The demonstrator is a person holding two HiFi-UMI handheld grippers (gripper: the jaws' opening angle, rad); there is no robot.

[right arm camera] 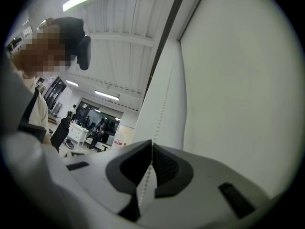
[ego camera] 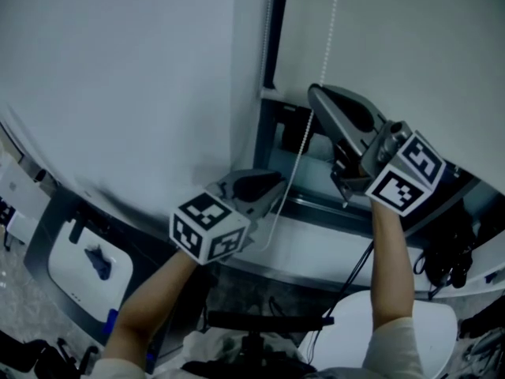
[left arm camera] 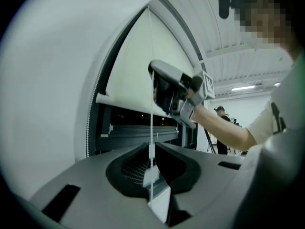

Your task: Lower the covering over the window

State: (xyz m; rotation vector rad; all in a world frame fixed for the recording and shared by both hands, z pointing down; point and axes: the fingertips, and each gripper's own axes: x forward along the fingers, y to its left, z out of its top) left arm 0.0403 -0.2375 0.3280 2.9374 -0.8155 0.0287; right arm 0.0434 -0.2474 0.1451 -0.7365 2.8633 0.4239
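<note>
Roller blind [ego camera: 379,46]: partly down. Its bottom rail [left arm camera: 121,101] hangs above a dark, uncovered strip of window [left arm camera: 138,123], so the covering has more travel to go. All places below are given relative to the bottom rail.

Right gripper [ego camera: 316,95]: level with the rail or just above it, in front of the blind fabric. Jaws are pinched together with the bead chain [ego camera: 329,22] running between the pads.

Left gripper [ego camera: 272,188]: below the rail, in front of the uncovered window strip. Jaws are nearly together, clamped narrow on the same chain further down, where a small white piece sits on the line.

Chain: one strand runs down past the rail through both grips. A second strand [left arm camera: 88,123] hangs at the frame edge, to the side of the rail.

Judgement on the step: hand-over-hand pulling of the chain.
- Pull straight down along the strand, not out from the glass, so the beads stay seated in the clutch.
- Release only one grip at a time.
- Check that the rail descends. If it rises, this is the wrong strand.
</note>
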